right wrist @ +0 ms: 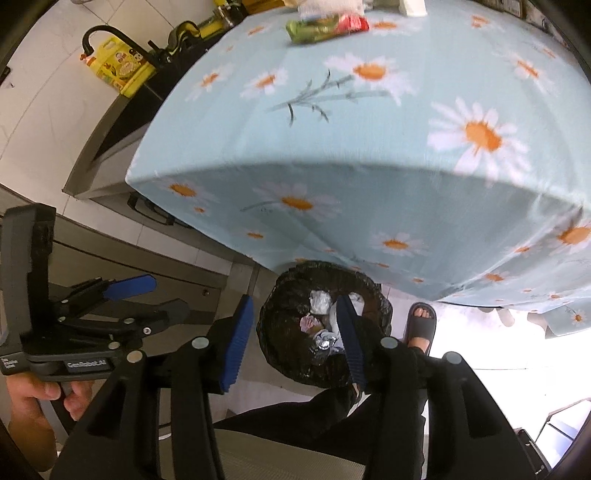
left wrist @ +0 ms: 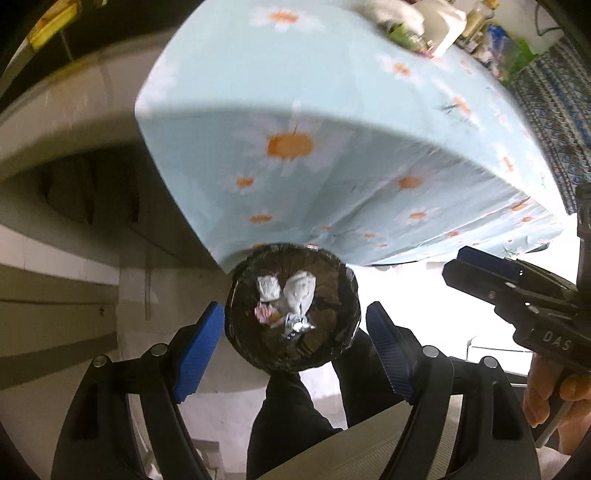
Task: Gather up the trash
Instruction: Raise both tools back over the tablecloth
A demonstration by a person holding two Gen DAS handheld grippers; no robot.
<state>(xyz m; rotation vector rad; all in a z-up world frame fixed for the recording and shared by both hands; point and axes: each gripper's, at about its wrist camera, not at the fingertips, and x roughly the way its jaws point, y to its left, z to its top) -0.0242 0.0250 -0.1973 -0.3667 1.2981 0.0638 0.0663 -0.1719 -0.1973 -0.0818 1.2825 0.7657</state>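
While we held both tongs over the bin, the job looked partly done. The trash bin (left wrist: 293, 308), lined with a black bag, stood on the floor directly below the left tongs (left wrist: 295, 350), tucked against the hanging edge of the daisy-print cloth (left wrist: 291, 147) that covered the surface. Inside it we could see two crumpled white paper wads (left wrist: 286, 288), a pinkish scrap (left wrist: 265, 314) and a bit of shiny foil (left wrist: 297, 325), so several pieces had already gone in.

Our left tongs stood wide with nothing between the blue pads. The right tongs (right wrist: 291, 341) stood partly apart and also carried nothing; from their own camera the bin's mouth (right wrist: 325, 325) lay beneath and just beyond the tips, one pad crossing in front of it. From that view the left tongs (right wrist: 127, 291) sat off to the side, gripped by a hand (right wrist: 40, 397), and a sandalled foot (right wrist: 421, 325) rested beside the bin.

What remained lay far ahead of the tongs, at the back of the surface: a green and red wrapper (right wrist: 327, 27) lay loose on the cloth, and beyond it was a blurred clutter that we could not sort into trash and keepers. The near stretch of cloth, just ahead of the tongs, showed nothing to pick up. We judged that at least the wrapper still had to be fetched and dropped in, so the task was under way but not finished.
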